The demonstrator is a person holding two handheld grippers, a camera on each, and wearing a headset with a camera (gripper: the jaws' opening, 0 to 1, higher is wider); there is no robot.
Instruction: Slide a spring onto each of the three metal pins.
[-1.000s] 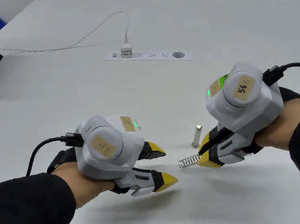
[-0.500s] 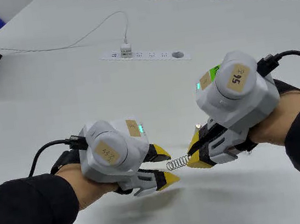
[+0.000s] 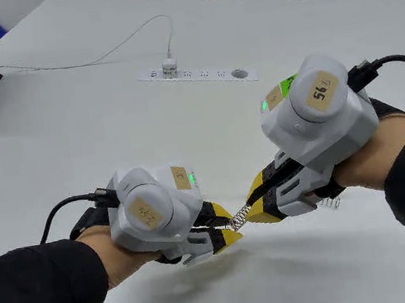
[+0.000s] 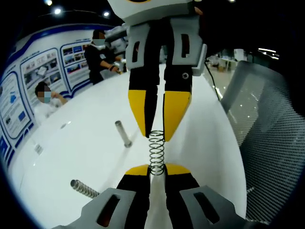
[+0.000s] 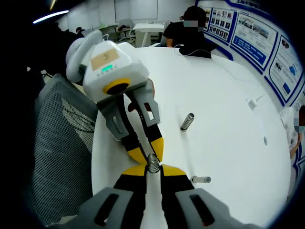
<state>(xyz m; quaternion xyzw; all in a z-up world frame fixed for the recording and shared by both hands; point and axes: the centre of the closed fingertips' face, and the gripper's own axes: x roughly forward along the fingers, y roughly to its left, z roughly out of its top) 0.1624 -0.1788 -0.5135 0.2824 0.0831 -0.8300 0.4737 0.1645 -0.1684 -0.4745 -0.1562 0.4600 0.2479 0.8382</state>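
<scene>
The white table [image 3: 94,121] carries the work, with a power strip [image 3: 200,74] far back. Above its near part the two tools have closed in on each other. A second ago they were well apart, the left hand-held gripper [image 3: 227,224] spread and empty, and the right hand-held gripper [image 3: 257,202] alone carrying the spring [image 3: 238,218]. Now they meet tip to tip, and the spring bridges the short gap between them, clear of the table.

The left gripper view shows its own jaws drawn in on the near end of the coil, while the right one's yellow tips pinch the far end. Both look clenched on the spring, one at each end. I read this as a handover or re-grip, not yet a threading move.

In the same view a bare pin [image 4: 123,134] rests on the table, and nearer is a loaded pin [image 4: 85,189] already wearing a coil — a third I cannot pick out. The bare pin is well apart from the spring. So one pin seems done, and this spring must yet be carried over and lined up with a pin's end.
</scene>
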